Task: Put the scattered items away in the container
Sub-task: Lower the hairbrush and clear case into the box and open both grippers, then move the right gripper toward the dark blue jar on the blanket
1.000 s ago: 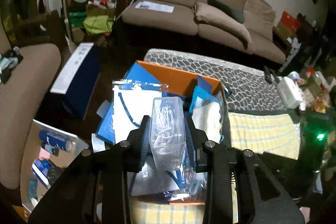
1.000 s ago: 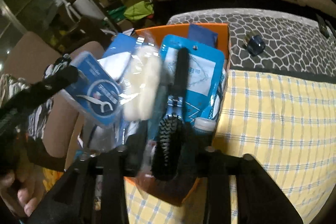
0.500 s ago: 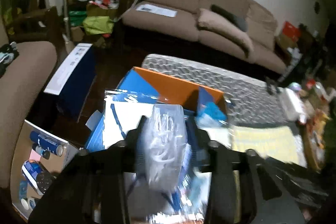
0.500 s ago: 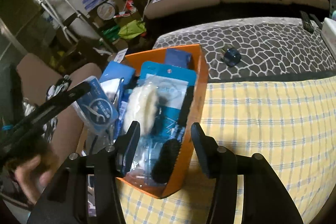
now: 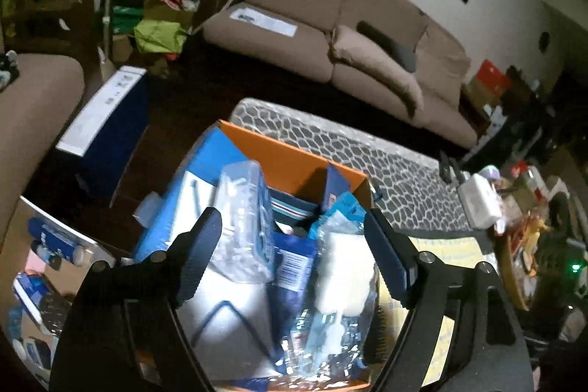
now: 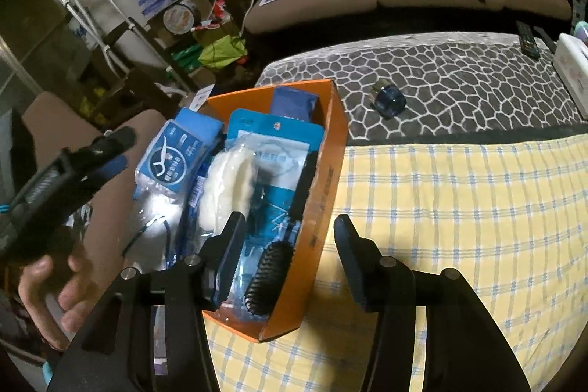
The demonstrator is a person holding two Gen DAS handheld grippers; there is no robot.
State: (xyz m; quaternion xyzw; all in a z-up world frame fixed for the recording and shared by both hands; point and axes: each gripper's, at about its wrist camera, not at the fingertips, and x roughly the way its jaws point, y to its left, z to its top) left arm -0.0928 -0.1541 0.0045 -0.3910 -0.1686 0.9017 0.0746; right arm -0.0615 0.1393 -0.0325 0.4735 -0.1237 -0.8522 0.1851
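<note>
the surface (image 6: 459, 208) wears a yellow checked cloth near the camera and a dark cobble-patterned cover farther off, in a dim, cluttered living room with a brown sofa (image 5: 330, 35) behind. the orange container (image 6: 323, 193) stands at the cloth's left edge, packed with packets, a white puff (image 6: 224, 193) and a black hairbrush (image 6: 268, 278). a clear bag of floss picks (image 5: 244, 219) leans inside it against the left side. the left claw (image 5: 294, 252) hovers over the container, its jaws opening, no longer pressing the bag. the right claw (image 6: 288, 252) is open and holds nothing, straddling the container's right wall. a small blue jar (image 6: 390, 101) lies apart on the patterned cover. a remote (image 6: 528, 41) and a white box (image 6: 571, 68) sit at the far right.
</note>
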